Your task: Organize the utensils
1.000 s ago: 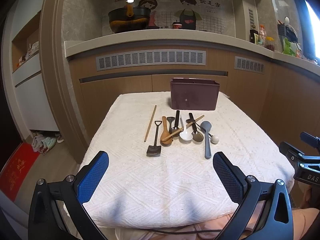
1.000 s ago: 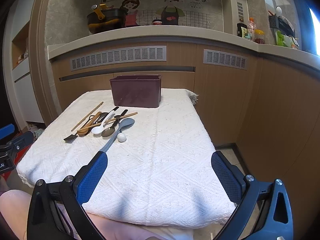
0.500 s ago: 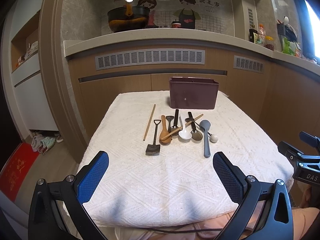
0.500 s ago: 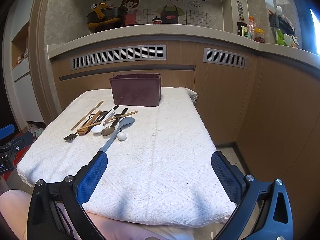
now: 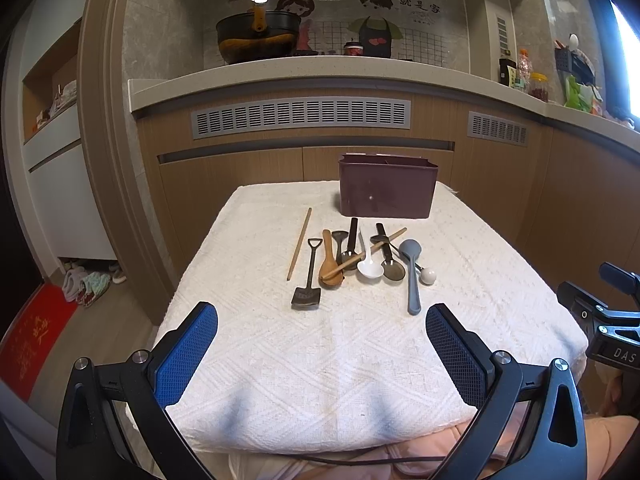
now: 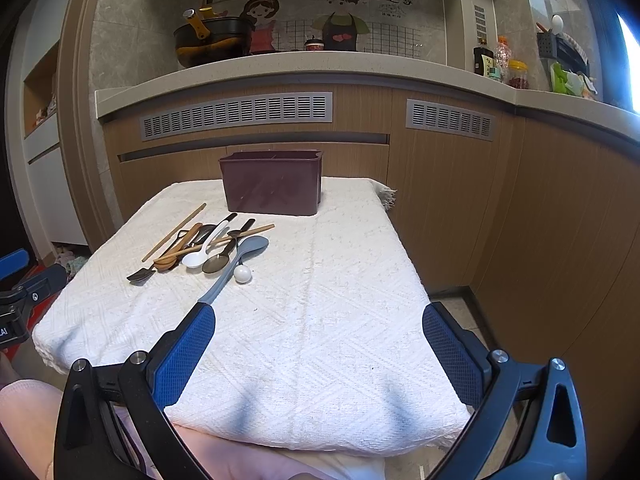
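Several utensils lie in a loose row mid-table: a wooden chopstick, a black shovel-shaped spoon, a wooden spoon, a white spoon, a dark metal spoon and a grey-blue spoon. A dark maroon utensil holder stands behind them. My left gripper is open and empty above the table's near edge. My right gripper is open and empty, right of the utensils.
The table is covered by a white textured cloth. Wooden kitchen cabinets and a counter rise just behind it. A small white ball-ended piece lies beside the grey-blue spoon. Floor drops off at left and right.
Both grippers have shifted only slightly; the utensils and holder sit a touch higher in the left wrist view. Nothing was taken hold of or moved.
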Motion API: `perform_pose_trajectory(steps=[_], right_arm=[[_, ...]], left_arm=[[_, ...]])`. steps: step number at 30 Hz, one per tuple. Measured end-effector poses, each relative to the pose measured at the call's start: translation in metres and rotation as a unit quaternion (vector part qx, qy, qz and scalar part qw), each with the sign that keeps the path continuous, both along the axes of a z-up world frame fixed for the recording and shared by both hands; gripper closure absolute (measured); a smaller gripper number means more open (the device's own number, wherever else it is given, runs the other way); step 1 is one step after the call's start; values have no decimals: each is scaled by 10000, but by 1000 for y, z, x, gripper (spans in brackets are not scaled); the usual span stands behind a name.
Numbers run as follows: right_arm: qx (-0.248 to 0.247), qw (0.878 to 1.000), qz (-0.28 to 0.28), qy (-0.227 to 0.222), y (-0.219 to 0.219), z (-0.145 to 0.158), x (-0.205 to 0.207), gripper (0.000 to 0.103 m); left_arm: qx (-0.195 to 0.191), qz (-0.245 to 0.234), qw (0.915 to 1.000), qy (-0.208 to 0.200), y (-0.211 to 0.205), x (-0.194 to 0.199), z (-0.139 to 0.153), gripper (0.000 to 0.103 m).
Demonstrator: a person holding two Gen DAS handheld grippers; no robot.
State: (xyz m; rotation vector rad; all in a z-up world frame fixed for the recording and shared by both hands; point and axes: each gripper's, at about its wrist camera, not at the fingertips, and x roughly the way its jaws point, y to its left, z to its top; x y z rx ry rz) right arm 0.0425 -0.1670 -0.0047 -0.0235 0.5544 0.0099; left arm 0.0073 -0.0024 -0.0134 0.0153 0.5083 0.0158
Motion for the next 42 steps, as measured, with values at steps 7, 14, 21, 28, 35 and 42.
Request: perform_pose_trajectory(steps=[7, 14, 21, 28, 35, 42], right_arm=[[-15, 10000, 1, -21, 1, 1, -1, 0], [-19, 10000, -1, 7, 1, 3, 0, 0], [-38, 10000, -4, -1, 1, 3, 0, 0], [-37, 10000, -5, 18, 1, 3, 0, 0], [-268, 9996, 32, 5, 1, 10, 24, 0], [-502, 9964, 525, 440, 13, 16, 83, 0]], left_arm=[[-6, -2, 10000, -4, 1, 1, 1, 0], [-31, 18, 10000, -7, 1, -1, 0, 0], [-39, 24, 10000, -3, 2, 0, 1, 0], [-30, -4, 10000, 8, 3, 0, 1, 0], [-111, -328, 9992, 197, 8, 24, 7, 0], [-103, -539, 9979, 330, 14, 73, 7, 0]])
